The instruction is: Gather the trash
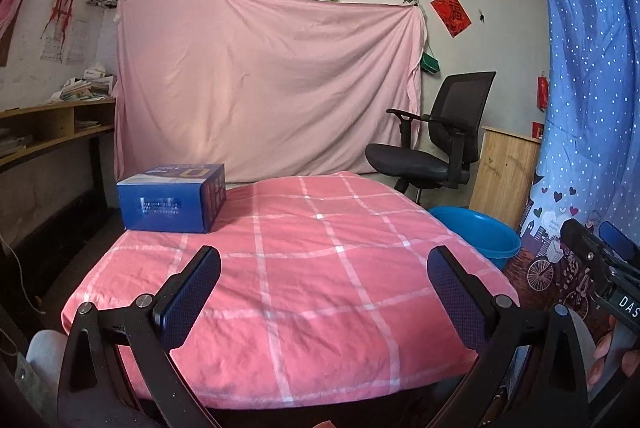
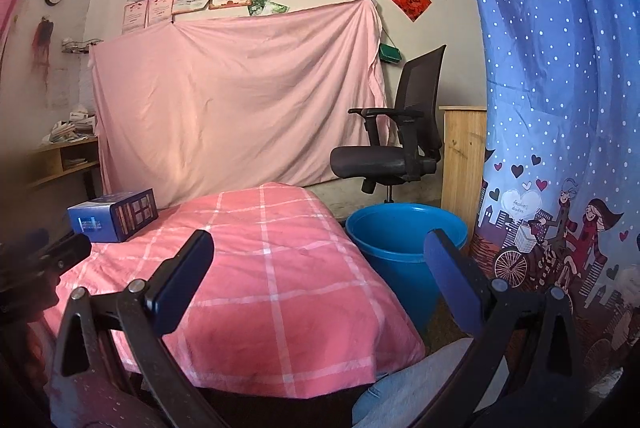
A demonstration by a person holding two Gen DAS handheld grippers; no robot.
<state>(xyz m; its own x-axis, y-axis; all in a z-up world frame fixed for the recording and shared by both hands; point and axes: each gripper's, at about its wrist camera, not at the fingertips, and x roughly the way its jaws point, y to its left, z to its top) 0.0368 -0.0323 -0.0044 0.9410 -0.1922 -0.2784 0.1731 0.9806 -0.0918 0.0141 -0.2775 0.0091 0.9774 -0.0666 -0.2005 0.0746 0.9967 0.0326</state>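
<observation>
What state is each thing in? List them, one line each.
Left tool: open, empty, above the checked cloth.
Right tool: open, empty.
Blue box: closed, lying on the cloth's far left corner.
Blue bucket: upright on the floor beside the table, no lid.
Office chair: unoccupied.
</observation>
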